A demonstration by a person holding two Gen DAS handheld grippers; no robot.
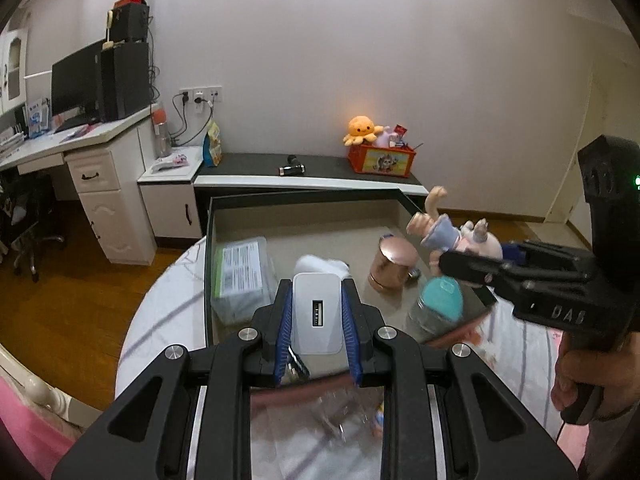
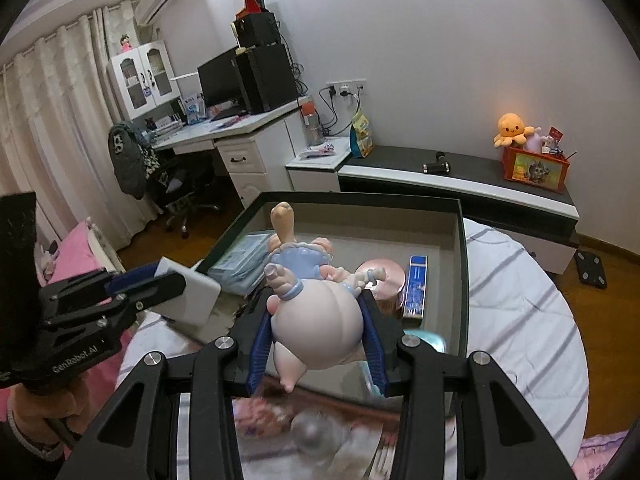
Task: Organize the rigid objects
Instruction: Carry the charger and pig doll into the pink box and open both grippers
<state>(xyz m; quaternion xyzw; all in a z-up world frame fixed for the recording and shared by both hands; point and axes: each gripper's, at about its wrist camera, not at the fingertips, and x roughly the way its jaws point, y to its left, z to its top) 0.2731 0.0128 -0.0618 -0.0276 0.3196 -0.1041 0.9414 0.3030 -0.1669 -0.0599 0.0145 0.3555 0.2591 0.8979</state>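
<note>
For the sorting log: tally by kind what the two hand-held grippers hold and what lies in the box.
White charger, held: 1
Figurine, held: 1
Clear packet: 1
Copper tin: 1
Blue carton: 1
Unclear white item: 1
Total: 6

An open box (image 2: 464, 264) sits on the round bench (image 2: 520, 312). Inside, a packet (image 1: 240, 276) lies left, a tin (image 1: 392, 264) right. Beyond, a low shelf (image 1: 320, 168) carries a toy crate (image 1: 382, 162) at its right end.
</note>
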